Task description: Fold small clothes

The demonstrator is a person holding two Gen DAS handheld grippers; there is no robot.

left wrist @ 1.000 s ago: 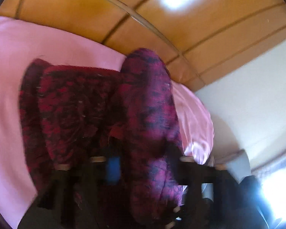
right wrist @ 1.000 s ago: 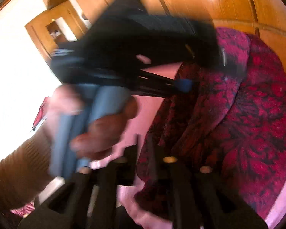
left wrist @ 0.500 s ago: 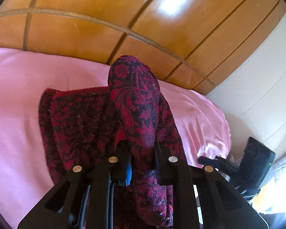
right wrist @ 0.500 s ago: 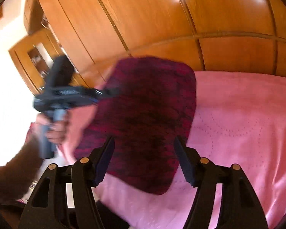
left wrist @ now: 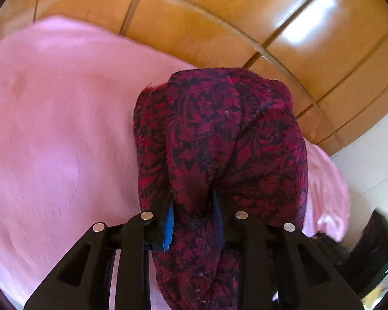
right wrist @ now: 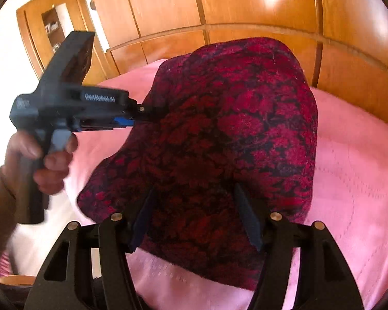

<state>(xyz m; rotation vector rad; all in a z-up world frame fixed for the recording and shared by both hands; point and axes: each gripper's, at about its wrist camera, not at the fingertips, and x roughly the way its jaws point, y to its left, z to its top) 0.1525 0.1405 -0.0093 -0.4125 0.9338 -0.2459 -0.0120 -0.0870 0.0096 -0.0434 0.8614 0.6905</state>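
Observation:
A dark red cloth with a black leaf pattern (right wrist: pixel 232 116) lies in a heap on the pink bedspread (right wrist: pixel 349 168). My left gripper (left wrist: pixel 192 201) pinches a bunched fold of the cloth (left wrist: pixel 232 134); its jaws are opening, with the pads still on the fabric. In the right wrist view the left gripper (right wrist: pixel 147 111) grips the cloth's left edge, held by a hand (right wrist: pixel 49 165). My right gripper (right wrist: pixel 194 193) stands wide open just above the cloth's near part. Its pads touch nothing.
A glossy wooden headboard (right wrist: pixel 245 5) runs behind the bed. At the far left stands a wooden cabinet (right wrist: pixel 38 20). The bedspread (left wrist: pixel 51 129) stretches to the left of the cloth. A pale wall (left wrist: pixel 375 168) lies to the right.
The right gripper's jaws have spread wide and it has dropped closer to the cloth. The left gripper has swung sideways with its fold, and the cloth is now bunched instead of spread out.

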